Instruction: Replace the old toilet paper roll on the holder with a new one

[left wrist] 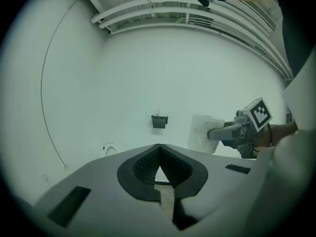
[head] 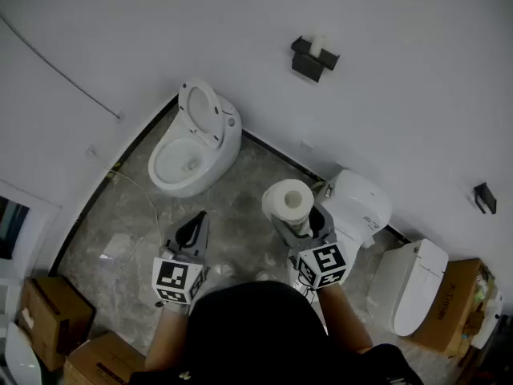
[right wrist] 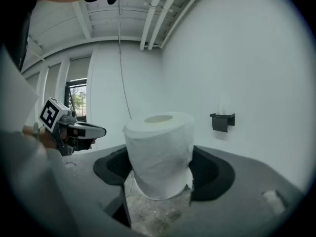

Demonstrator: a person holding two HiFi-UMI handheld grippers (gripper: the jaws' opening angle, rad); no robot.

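- Lower centre-left of the head view: the left gripper [head: 196, 219], jaws pressed fully together, holding nothing.
- Just right of it: the right gripper [head: 303, 219], jaws spread wide and clamped on the upright new toilet paper roll [head: 288, 200].
- Upper centre, on the white wall: the black holder [head: 311, 61], well apart from that roll.

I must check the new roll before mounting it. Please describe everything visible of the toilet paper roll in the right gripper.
The toilet paper roll is white, full and thick, with soft, slightly wrinkled paper and a pale cardboard tube in the middle. It stands upright, tube opening upward, clamped at its sides between the jaws of the right gripper. Nothing else touches it.
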